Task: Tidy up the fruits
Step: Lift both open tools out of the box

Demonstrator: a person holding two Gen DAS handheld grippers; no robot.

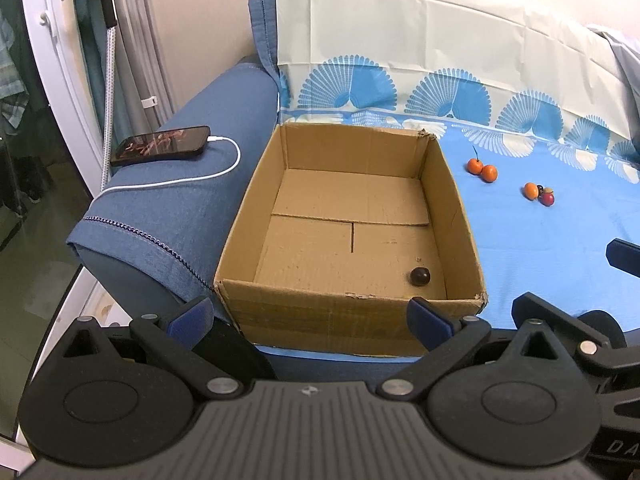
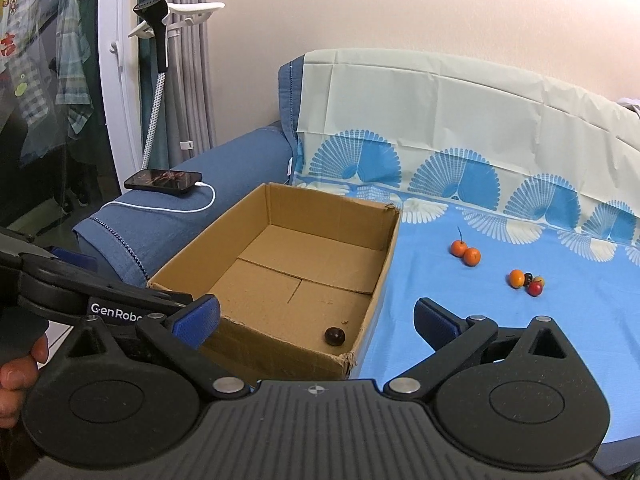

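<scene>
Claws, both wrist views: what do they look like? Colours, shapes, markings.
Both match: the left claw and right claw have matte black plastic linkage arms with silver pivot pins, round black hubs, a ribbed grey centre plate with a small crosshair mark, and blue pads on the fingertips. White "GenRobo" lettering shows on the left claw's side in the right wrist view.

Both wrist cameras look forward and down from close by, sharing the cardboard box [image 1: 352, 216] [image 2: 280, 276] at frame centre, left view squarer.
</scene>
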